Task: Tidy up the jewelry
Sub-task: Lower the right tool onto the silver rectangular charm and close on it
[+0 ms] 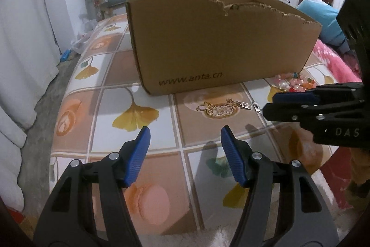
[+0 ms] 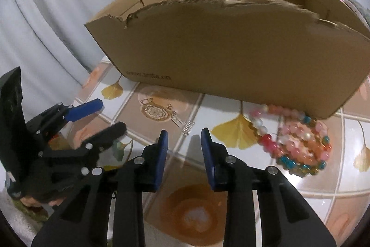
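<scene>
- Your two black grippers with blue ribbed pads hang over a table spread with a glossy ginkgo-leaf tablecloth [image 1: 129,112], the jewelry lying loose in front of an open brown cardboard box with a torn front rim [image 1: 222,43].
- The step in hand reads as the approach to a first pick. The small gold filigree pendant with its silver charms [image 2: 159,111] lies flat on the cloth just ahead of both grippers, near the box's front wall but not touching it.
- The heap of pink, orange, red and teal beaded bracelets [image 2: 298,142] sits to the right, its far edge against the box's front corner.
- To do this well, choose one piece per gripper. The pendant is thin and flat, so you likely need to bring the pad tips right to the cloth and pinch its edge or chain.
- The beads look rounded and may roll or slip; catch a strand across the pads rather than one bead.
- Your left gripper [image 1: 185,133] stands wide apart, released, nothing between its pads, touching nothing.
- Your right gripper [image 2: 182,133] is part closed with a clear gap, gripping nothing, above bare cloth between pendant and bracelets.
</scene>
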### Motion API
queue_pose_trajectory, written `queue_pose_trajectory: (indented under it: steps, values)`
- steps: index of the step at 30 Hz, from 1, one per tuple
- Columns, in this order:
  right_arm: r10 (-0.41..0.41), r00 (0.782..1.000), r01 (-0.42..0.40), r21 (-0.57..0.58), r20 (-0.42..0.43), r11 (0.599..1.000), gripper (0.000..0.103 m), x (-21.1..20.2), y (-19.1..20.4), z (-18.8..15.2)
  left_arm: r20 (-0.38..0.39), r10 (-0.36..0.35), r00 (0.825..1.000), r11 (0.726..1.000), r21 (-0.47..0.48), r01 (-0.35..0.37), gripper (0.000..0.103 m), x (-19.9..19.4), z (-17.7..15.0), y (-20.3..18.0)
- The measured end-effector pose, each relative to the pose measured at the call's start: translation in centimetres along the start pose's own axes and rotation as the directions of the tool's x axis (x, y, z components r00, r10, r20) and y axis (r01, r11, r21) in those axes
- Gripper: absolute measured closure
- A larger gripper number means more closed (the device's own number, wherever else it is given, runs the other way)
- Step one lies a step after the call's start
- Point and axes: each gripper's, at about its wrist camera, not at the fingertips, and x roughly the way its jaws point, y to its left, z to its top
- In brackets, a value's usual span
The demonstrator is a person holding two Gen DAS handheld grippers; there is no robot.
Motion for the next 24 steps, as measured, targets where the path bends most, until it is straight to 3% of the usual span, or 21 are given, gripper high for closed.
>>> queue_pose_trajectory:
  steps: [5, 15, 24]
  values:
    - [-0.044, 0.999, 0.043, -0.039, -0.017, 0.998, 0.074, 1.0, 0.6, 0.3, -0.004, 0.01, 1.0, 1.0, 0.007, -0.01, 0.043, 0.6, -0.2, -0.3]
    - [-0.12, 0.992, 0.117, -0.092, -0.029, 0.989, 0.096, 2.0, 2.3, 0.4, 0.018, 0.0, 1.0, 1.0, 0.001, 0.0, 0.043, 0.2, -0.6, 0.1]
    - [-0.144, 0.989, 0.143, -0.045, -0.028, 0.989, 0.097, 1.2, 0.1, 0.1, 0.06, -0.069, 0.996, 0.997, 0.05, 0.066, 0.043, -0.5, -0.3, -1.2]
